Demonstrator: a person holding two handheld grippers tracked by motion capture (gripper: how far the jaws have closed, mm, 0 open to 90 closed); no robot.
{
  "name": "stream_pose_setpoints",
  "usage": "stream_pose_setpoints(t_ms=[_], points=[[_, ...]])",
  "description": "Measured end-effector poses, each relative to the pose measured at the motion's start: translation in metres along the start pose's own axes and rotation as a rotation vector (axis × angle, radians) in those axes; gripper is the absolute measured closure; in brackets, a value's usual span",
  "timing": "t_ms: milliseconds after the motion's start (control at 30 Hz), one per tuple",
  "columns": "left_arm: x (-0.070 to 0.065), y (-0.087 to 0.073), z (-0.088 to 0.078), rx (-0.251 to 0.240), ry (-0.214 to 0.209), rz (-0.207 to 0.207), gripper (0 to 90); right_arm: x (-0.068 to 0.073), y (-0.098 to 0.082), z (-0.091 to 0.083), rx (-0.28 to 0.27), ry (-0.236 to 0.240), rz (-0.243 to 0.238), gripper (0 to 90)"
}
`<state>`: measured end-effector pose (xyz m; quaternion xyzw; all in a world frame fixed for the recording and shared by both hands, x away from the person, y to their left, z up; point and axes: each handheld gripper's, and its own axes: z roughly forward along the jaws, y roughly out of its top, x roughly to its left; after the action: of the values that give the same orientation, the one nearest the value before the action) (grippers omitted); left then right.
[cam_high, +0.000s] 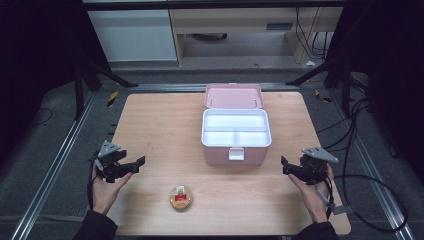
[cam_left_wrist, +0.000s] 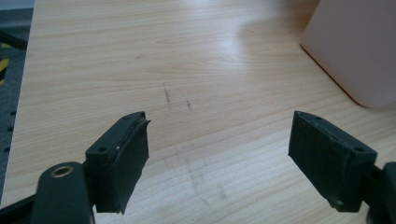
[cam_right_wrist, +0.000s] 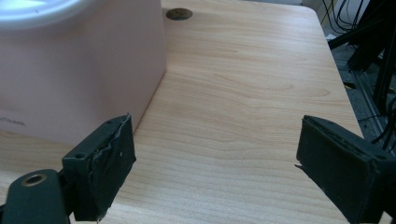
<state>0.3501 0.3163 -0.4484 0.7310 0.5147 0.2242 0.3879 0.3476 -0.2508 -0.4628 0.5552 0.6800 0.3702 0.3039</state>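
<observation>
- The wooden table (cam_high: 160, 125) is carrying everything, with the pink box (cam_high: 235, 155) as the landmark.
- The pink box is sitting at the table's middle toward the far edge, its lid (cam_high: 233, 96) standing open behind a white divided tray (cam_high: 235, 127).
- The left gripper (cam_high: 136, 164) is hovering well left of the box, jaws gaping with nothing between them.
- The right gripper (cam_high: 285, 164) is hovering just right of the box, jaws likewise apart and holding nothing.
- The small round tin (cam_high: 180, 197) is lying nearer the person than the box, between the two grippers and untouched.

High cam overhead; gripper cams low, sharing pink box (cam_high: 235, 150).
</observation>
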Motion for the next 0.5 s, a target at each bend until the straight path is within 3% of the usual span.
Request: stream_pose_setpoints(t_ms=[167, 400, 500], points=[[-0.013, 0.003, 0.001, 0.016, -0.032, 0.036, 17.8, -0.002, -0.001, -0.002, -0.001, 0.000, 0.008, 11.9], [-0.031, 0.007, -0.003, 0.042, -0.080, 0.083, 17.2, 0.006, -0.004, 0.002, 0.035, -0.011, -0.039, 11.4], [-0.041, 0.008, -0.004, 0.065, -0.101, 0.122, 18.5, 0.007, -0.006, 0.005, 0.060, -0.004, -0.047, 10.9]])
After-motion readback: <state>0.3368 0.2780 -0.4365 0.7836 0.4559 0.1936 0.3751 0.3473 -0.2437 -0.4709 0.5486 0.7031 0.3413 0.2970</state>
